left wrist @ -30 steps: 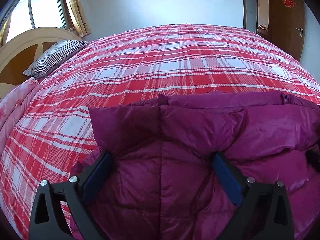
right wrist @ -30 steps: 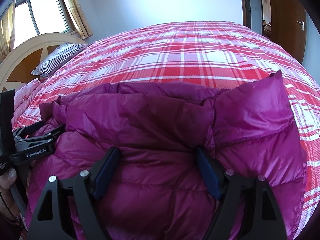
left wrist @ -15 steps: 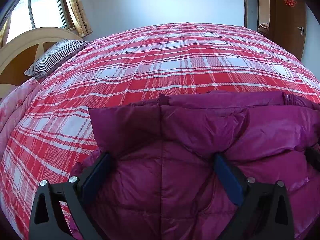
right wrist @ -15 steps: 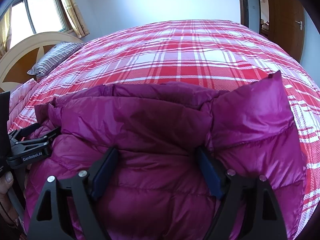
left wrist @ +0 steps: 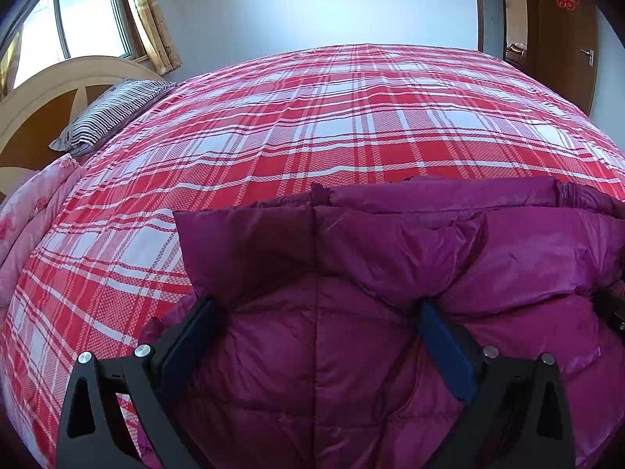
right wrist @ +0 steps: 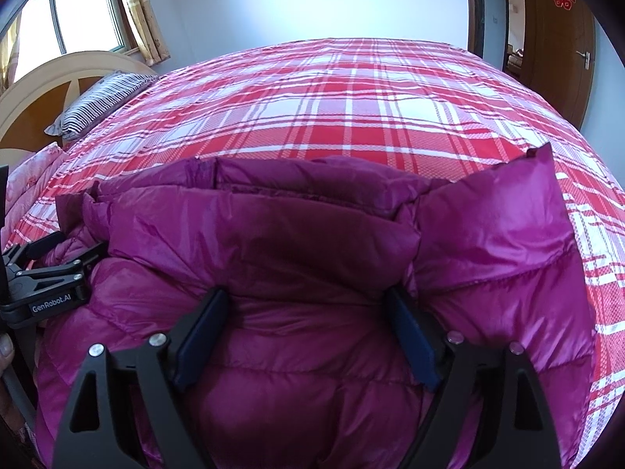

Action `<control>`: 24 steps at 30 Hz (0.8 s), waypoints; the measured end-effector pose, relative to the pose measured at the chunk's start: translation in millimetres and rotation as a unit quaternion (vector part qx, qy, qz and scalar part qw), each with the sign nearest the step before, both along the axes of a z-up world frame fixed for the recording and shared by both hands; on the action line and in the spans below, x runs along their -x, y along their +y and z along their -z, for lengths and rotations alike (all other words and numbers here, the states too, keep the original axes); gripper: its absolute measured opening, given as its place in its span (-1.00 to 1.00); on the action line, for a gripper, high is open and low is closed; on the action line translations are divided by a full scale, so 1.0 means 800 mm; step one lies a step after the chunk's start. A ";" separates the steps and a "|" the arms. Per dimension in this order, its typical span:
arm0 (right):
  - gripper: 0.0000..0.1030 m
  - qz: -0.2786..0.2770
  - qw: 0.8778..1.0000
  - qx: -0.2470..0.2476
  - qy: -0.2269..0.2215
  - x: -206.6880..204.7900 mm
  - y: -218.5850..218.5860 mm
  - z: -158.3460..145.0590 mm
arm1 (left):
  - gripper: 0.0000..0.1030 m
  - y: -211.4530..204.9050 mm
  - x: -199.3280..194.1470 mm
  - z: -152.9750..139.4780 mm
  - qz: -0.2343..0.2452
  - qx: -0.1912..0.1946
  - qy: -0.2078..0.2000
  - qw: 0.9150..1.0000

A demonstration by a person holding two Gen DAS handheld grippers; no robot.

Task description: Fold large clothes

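Both claws straddle the purple puffy jacket at the near edge of the bed.

The right claw (right wrist: 304, 312), spread wide and just opening further, and the left claw (left wrist: 316, 324), also spread, seem to rest on the jacket (right wrist: 312, 234) over the plaid bedspread (right wrist: 351, 117); gather fabric deeply before pinching. The left tool's side reads "GenRobot.AI" (right wrist: 50, 308).

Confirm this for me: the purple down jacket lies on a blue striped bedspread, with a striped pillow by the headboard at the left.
Wrong on the bedspread: it is red and white plaid, as the left wrist view shows. The purple down jacket does lie on it, and the striped pillow sits by the headboard at the left.
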State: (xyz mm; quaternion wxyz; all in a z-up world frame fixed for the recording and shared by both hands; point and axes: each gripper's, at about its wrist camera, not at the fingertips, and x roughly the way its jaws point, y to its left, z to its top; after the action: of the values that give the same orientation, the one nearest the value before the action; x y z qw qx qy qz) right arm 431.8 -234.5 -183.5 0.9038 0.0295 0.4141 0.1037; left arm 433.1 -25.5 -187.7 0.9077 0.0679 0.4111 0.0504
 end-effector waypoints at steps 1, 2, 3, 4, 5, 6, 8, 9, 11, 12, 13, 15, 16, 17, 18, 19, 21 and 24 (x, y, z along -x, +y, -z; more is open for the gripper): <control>0.66 0.000 1.000 0.000 -0.001 0.000 0.000 0.000 | 0.98 -0.002 0.001 -0.003 -0.004 -0.008 -0.001 1.000; 0.67 0.001 1.000 0.002 -0.001 0.001 0.001 0.000 | 0.98 -0.004 0.004 -0.007 -0.008 -0.017 -0.003 1.000; 0.67 0.001 1.000 0.004 -0.001 0.001 0.001 0.000 | 0.98 -0.006 0.008 -0.011 -0.007 -0.022 -0.007 1.000; 0.68 0.001 1.000 0.005 0.000 0.000 0.002 0.001 | 0.98 -0.008 0.013 -0.017 -0.002 -0.020 -0.012 1.000; 0.68 0.001 1.000 0.007 0.000 0.000 0.003 0.001 | 0.98 -0.009 0.018 -0.023 0.000 -0.016 -0.017 1.000; 0.69 0.000 1.000 0.009 0.000 0.000 0.004 0.001 | 0.98 -0.011 0.023 -0.029 0.002 -0.010 -0.024 1.000; 0.71 0.000 1.000 0.011 0.000 0.000 0.005 0.002 | 0.98 -0.017 0.032 -0.043 0.011 -0.003 -0.036 0.999; 0.71 0.000 1.000 0.012 0.000 -0.001 0.005 0.002 | 0.98 -0.025 0.035 -0.050 0.020 -0.005 -0.045 0.999; 0.71 0.000 1.000 0.013 0.000 -0.001 0.005 0.002 | 0.98 -0.039 0.038 -0.055 0.039 -0.017 -0.053 0.998; 0.71 0.000 1.000 0.013 0.000 -0.001 0.005 0.002 | 0.98 -0.049 0.038 -0.053 0.051 -0.028 -0.054 0.997; 0.71 0.000 1.000 0.013 0.000 -0.001 0.005 0.002 | 0.98 -0.058 0.036 -0.046 0.061 -0.044 -0.050 0.996; 0.71 0.001 1.000 0.011 -0.001 -0.001 0.005 0.002 | 0.98 -0.068 0.027 -0.026 0.071 -0.062 -0.028 0.995; 0.71 0.001 1.000 0.010 -0.001 0.000 0.005 0.002 | 0.98 -0.069 0.022 -0.014 0.071 -0.062 -0.018 0.995; 0.71 0.001 1.000 0.009 -0.001 -0.001 0.005 0.001 | 0.98 -0.066 0.019 -0.012 0.068 -0.054 -0.019 0.996; 0.71 0.002 1.000 0.008 -0.002 -0.001 0.005 0.001 | 0.98 -0.062 0.016 -0.009 0.063 -0.044 -0.020 0.997; 0.71 0.002 1.000 0.007 -0.002 -0.001 0.005 0.001 | 0.98 -0.060 0.013 -0.007 0.060 -0.040 -0.018 0.997; 0.71 0.002 1.000 0.005 -0.003 0.000 0.005 0.000 | 0.98 -0.059 0.010 -0.004 0.057 -0.036 -0.017 0.998; 0.71 0.001 1.000 0.003 -0.005 0.003 0.004 -0.004 | 0.98 -0.062 0.009 0.000 0.057 -0.036 -0.014 0.998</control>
State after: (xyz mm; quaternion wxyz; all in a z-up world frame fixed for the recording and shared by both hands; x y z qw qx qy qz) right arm 429.6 -231.5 -180.6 0.9063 0.0268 0.4094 0.1014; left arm 425.8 -75.1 -187.8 0.9118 0.1230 0.3914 0.0148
